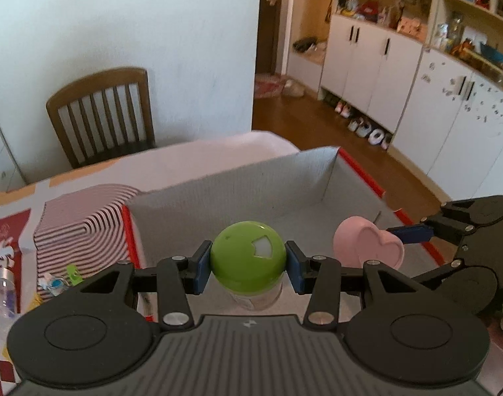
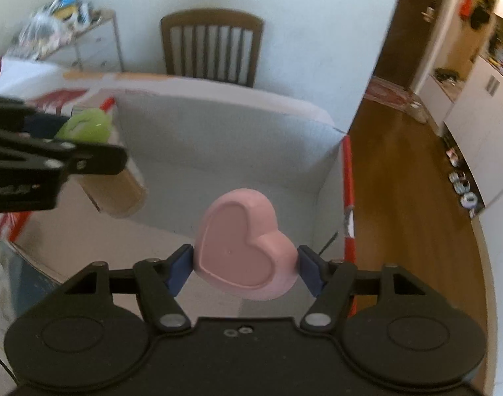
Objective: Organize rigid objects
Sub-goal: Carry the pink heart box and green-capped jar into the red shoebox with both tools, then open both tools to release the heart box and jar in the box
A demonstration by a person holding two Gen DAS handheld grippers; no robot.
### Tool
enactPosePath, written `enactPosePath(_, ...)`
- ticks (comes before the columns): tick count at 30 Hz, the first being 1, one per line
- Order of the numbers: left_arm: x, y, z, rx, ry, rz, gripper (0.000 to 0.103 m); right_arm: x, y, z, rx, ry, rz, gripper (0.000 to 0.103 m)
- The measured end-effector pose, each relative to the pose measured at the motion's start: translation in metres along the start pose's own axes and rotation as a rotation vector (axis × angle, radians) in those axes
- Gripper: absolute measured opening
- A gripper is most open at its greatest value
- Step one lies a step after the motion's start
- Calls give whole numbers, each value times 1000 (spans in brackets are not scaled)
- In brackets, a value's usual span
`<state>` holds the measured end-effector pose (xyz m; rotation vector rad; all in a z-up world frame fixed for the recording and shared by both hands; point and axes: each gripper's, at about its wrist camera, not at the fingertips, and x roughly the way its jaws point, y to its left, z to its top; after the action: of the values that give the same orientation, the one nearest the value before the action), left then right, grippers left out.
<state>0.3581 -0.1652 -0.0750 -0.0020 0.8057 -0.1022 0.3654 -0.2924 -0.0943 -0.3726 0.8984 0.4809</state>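
Clamped between the blue-padded fingers of the left gripper [image 1: 248, 264], a clear jar with a smooth green dome lid [image 1: 248, 252] hangs upright over the open grey cardboard box [image 1: 251, 181], while beside it the right gripper [image 2: 246, 265] pinches a matte pink heart-shaped case [image 2: 246, 247] above the same box, a slatted wooden chair [image 1: 103, 115] beyond.

Little text can be read. A large white Chinese character, cut off by the frame edge and not fully legible, is printed on the red panel of the flattened carton [image 1: 7, 247] at the left of the left wrist view. Faint embossed lettering is seen on the side of the left gripper [image 2: 96, 138] in the right wrist view, too blurred to be read.
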Motion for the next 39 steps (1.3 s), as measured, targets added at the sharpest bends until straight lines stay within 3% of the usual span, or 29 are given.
enactPosePath(10, 55, -13, -6, -22, 119, 24, 45, 39, -3, 11, -73, 119, 35, 67)
enactPosePath(16, 70, -17, -6, -21, 181, 33, 45, 44, 2, 15, -121, 145, 33, 69)
enactPosePath(25, 79, -17, -4, -6, 211, 42, 45, 37, -4, 16, -140, 118, 37, 68)
enactPosePath(29, 79, -17, -3, -11, 217, 42, 46, 33, -11, 14, -115, 97, 58, 77)
enactPosePath(39, 68, -26, 0, -1, 200, 48, 51, 22, -17, 10, -78, 66, 68, 82)
